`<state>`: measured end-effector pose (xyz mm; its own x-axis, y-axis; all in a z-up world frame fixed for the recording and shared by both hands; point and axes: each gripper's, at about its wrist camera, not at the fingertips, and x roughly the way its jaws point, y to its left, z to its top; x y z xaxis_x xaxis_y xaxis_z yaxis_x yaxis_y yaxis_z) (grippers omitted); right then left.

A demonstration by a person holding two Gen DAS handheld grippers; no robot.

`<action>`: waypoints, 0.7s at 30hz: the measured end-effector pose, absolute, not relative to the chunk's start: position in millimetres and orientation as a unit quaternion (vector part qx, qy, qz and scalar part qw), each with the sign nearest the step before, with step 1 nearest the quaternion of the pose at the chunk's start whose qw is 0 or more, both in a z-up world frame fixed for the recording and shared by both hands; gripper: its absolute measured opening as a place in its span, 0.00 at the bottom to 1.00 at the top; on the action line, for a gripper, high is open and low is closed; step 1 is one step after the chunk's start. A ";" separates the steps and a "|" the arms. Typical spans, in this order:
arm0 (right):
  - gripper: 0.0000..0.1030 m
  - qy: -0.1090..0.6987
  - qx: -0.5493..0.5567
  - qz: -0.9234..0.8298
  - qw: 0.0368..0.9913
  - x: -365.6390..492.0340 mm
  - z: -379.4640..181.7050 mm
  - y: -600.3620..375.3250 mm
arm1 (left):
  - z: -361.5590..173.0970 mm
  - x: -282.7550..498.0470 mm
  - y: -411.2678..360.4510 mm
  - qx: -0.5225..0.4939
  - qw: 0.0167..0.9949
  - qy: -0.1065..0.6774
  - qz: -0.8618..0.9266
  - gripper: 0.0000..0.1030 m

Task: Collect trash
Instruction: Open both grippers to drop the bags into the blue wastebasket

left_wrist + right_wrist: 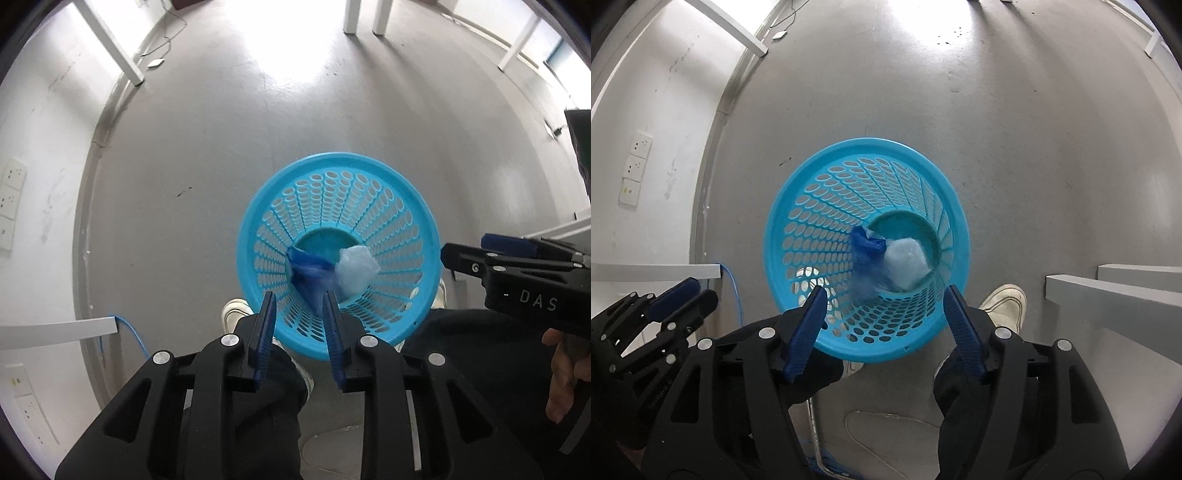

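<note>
A light blue perforated basket (258,206) stands on the grey floor, seen from straight above in both views. Inside it lie a crumpled dark blue bag (308,271), motion-blurred, and a pale blue-white bag (356,269) near the bottom. My left gripper (299,297) hangs over the basket's near rim, open, with nothing between its blue pads. In the right wrist view my right gripper (885,291) stands open above the same basket (783,206), over the dark bag (866,247) and the pale bag (905,264). The left gripper (701,291) shows at that view's left edge.
A person's white shoes (1004,302) and dark trouser legs stand right beside the basket. A white wall with sockets (635,166) runs along the left, with a blue cable (129,332) at its foot. Grey boards (1108,295) jut in at the right. White table legs (365,18) stand further off.
</note>
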<state>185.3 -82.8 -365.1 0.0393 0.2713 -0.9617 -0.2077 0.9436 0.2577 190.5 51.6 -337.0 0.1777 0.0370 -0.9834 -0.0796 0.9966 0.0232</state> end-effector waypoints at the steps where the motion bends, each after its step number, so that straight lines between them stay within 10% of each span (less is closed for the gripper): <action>1: 0.60 0.672 0.024 0.166 0.721 184.2 -363.8 -83.6 | -335.9 188.9 52.6 -0.020 0.768 0.639 0.040 0.25; 21: 0.66 0.601 -0.024 0.196 0.774 110.0 -289.1 -88.3 | -287.4 127.0 62.0 -0.081 0.802 0.590 0.051 0.50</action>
<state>110.0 -88.3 -289.1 0.2004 0.2746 -0.9404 -0.3315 0.9223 0.1986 127.0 62.0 -287.4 0.2996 -0.0136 -0.9540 -0.1767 0.9818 -0.0694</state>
